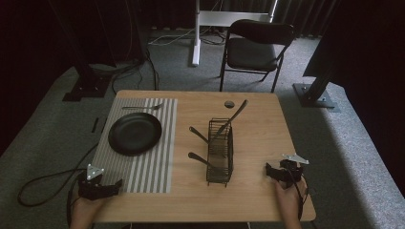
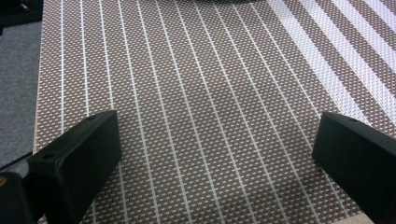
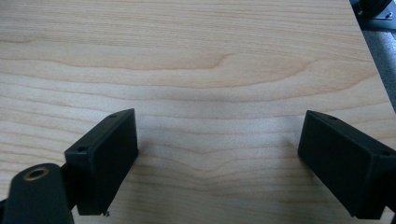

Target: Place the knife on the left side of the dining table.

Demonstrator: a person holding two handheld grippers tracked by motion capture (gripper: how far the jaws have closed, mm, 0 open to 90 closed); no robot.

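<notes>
The left gripper [image 1: 117,183] rests over the striped placemat [image 1: 143,167], the right gripper [image 1: 268,170] over the bare table [image 1: 258,138]; both have fingers wide, holding nothing.

Under my left gripper [image 1: 112,187] lies the striped placemat [image 1: 157,162]: grey-brown weave with thin white lines, flat on the surface, its near left corner at the surface edge. Nothing is held between the gripper's parted jaws. Nearest my right gripper [image 1: 271,171] stands the black wire cutlery caddy [image 1: 220,151], upright near mid-surface, with dark utensils [image 1: 229,121] leaning out of it.
</notes>
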